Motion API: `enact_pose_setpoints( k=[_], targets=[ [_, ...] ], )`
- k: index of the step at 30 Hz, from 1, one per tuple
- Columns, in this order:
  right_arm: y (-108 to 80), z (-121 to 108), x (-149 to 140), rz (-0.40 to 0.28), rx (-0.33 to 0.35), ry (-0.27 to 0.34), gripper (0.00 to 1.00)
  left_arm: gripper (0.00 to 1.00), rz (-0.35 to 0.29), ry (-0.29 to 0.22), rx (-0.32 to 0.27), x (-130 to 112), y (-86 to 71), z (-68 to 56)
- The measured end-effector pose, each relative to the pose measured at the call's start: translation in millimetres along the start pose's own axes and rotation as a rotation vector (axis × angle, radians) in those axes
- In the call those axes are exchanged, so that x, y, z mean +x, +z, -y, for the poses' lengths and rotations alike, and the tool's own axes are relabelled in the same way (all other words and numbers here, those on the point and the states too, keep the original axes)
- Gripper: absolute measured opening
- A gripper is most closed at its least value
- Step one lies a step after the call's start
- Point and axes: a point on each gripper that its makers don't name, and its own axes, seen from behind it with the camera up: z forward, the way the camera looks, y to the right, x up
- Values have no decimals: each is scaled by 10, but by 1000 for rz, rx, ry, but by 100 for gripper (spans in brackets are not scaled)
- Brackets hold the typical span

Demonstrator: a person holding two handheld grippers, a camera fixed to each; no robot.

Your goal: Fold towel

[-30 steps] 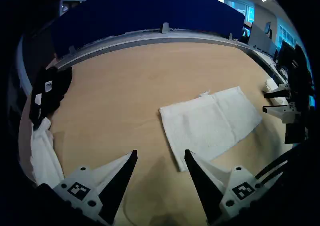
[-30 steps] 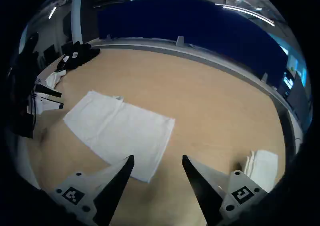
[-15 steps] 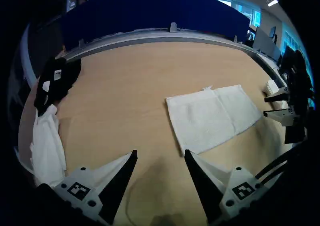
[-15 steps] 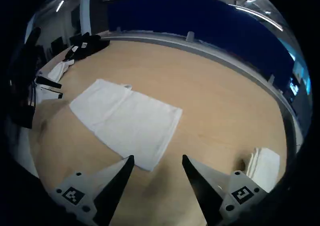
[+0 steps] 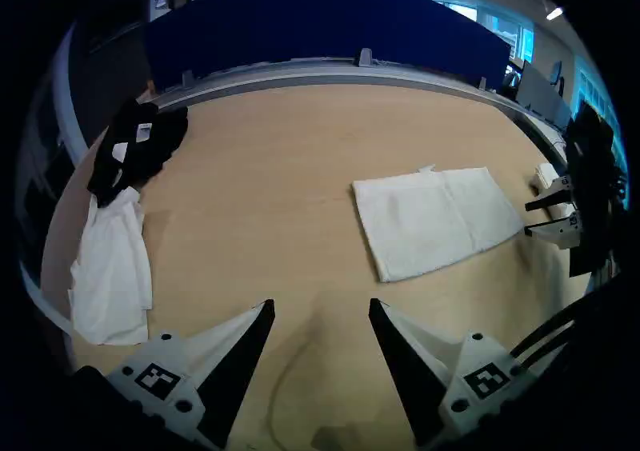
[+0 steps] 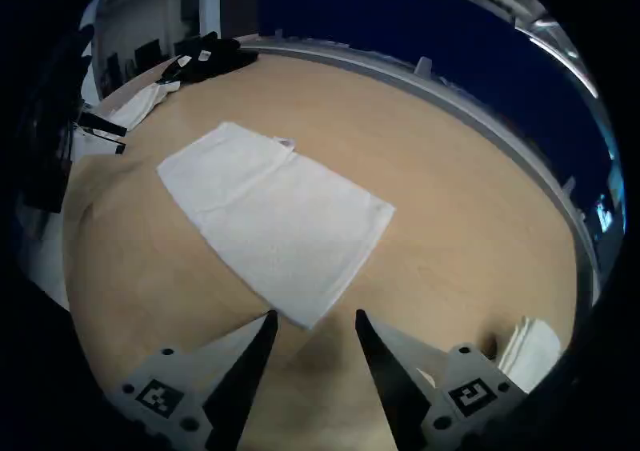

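Note:
A white towel lies flat on the wooden table, one layer overlapping along its middle. My left gripper is open over bare wood, well short and left of the towel. In the right gripper view the towel stretches away to the left, and its near corner sits just ahead of my right gripper, which is open with nothing between its fingers. Each gripper also appears far off in the other's view: the right gripper at the towel's far end, the left gripper off the table's left side.
A black cloth and a crumpled white cloth lie at the table's left edge. A folded white stack rests near the right edge. A blue partition runs along the back of the table.
The left gripper has drawn back and swung left, so the towel sits farther off and to the right. The right gripper has closed in on the towel's near corner, its fingers slightly narrower.

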Motion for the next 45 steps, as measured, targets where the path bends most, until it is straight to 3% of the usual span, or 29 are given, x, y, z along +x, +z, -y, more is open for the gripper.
enact_pose_setpoints(
  k=[6, 14, 16, 18, 26, 35, 45],
  targets=[
    [52, 70, -30, 12, 35, 3, 57, 87, -1, -8, 6, -24, -58, 31],
    [100, 112, -81, 35, 46, -29, 54, 87, -6, -8, 5, -1, -81, 44],
    [110, 113, -88, 39, 47, -29, 48, 87, -6, -8, 4, -1, -82, 46],
    [120, 114, -95, 44, 48, -25, 32, 87, -6, -9, 3, -2, -82, 47],
    [151, 144, -95, 49, 65, 4, 5, 87, -8, -10, 0, -1, -86, 43],
    [71, 114, 76, 15, 55, 4, 4, 87, -9, -16, 0, 0, -127, 47],
    [-116, 166, 676, -64, 40, -77, 4, 87, -17, -41, 7, -23, -247, 112]
  ],
)
